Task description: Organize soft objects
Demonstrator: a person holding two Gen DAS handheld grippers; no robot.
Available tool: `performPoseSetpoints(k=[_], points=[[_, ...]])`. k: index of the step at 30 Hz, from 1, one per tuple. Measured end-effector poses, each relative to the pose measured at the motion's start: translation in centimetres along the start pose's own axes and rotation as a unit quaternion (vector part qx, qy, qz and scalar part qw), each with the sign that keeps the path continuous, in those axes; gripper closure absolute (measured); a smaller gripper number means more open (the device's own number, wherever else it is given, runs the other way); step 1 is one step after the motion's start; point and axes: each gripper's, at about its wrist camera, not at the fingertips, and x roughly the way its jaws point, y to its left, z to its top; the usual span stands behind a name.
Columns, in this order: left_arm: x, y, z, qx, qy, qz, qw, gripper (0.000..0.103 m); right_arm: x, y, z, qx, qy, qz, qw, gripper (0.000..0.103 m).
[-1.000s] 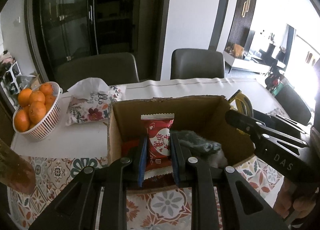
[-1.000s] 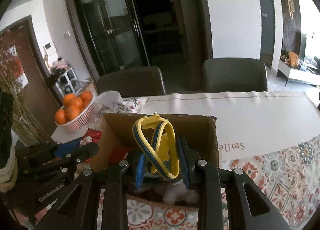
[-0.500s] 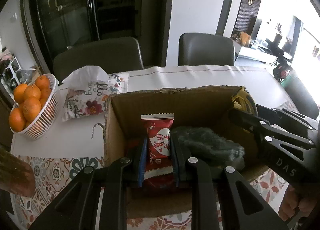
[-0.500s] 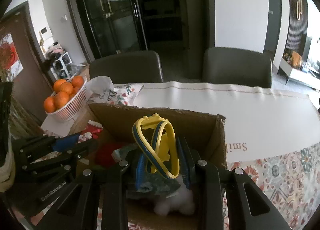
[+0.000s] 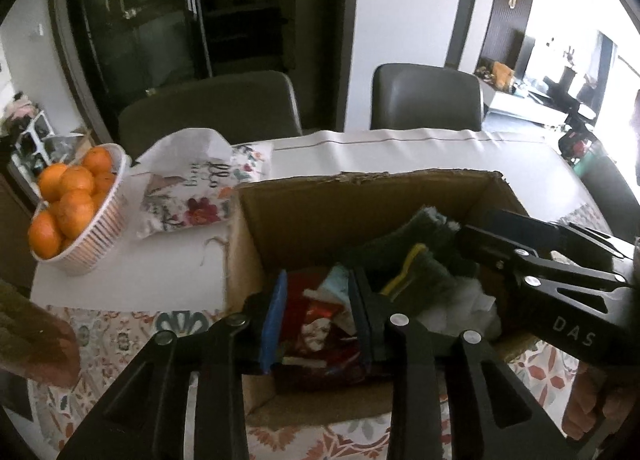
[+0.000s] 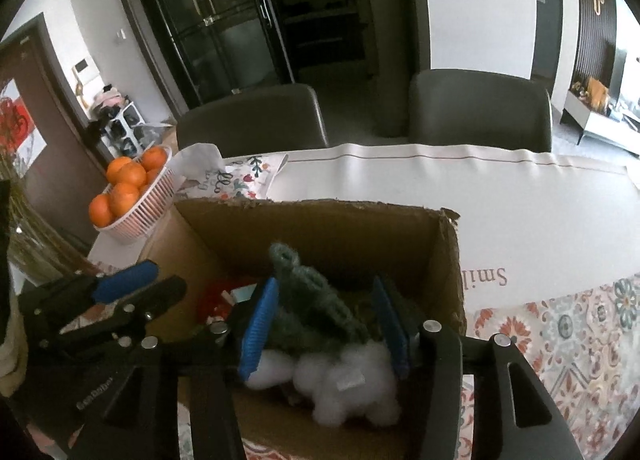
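Cardboard forms the one open box (image 5: 304, 216) on the patterned tabletop (image 6: 560, 220), and both tongs are seen reaching into it. Two grey chairs (image 6: 480, 108) are counted at 12 o'clock beyond the tabletop. One white basket (image 5: 96, 232) holding about seven oranges (image 5: 72, 188) is placed at 10 o'clock from the box, with one floral tissue pack (image 5: 192, 196) beside it.

Inside the box, one green knitted item (image 6: 316, 300) is lying with its long axis running from 5 to 11 o'clock, its rounded end toward the far wall; one white plush toy (image 6: 344, 376) is lying below it at 6 o'clock. One red snack packet (image 5: 316, 332) is lying flat at the box's left side, and a yellow-and-blue item (image 5: 404, 272) is partly seen among the green knit.

Left tongs (image 5: 316, 320) and right tongs (image 6: 324, 324) are now spread wide with nothing gripped; half a second earlier the packet and the yellow-and-blue item were clamped upright.
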Motion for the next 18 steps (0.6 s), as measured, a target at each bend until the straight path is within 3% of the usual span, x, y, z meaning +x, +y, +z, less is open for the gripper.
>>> performPoseSetpoints(k=[7,13,18], points=[[-3.2,0.2,-1.3,-0.004,-0.026,0.024,0.9994,0.057,-3.0,1.1,-1.7,-0.001,-0.013,-0.010,1.000,0.048],[-7.4,0.3,-3.2,-0.003,-0.059,0.033,0.9977,0.043,-7.3,2.8,-4.3,0.001,-0.046,-0.022,0.999,0.040],[-10.8,0.4,-5.1,-0.004,-0.089,0.043,0.9952,0.039,-10.9,4.2,-6.7,0.001,-0.079,-0.037,0.996,0.034]])
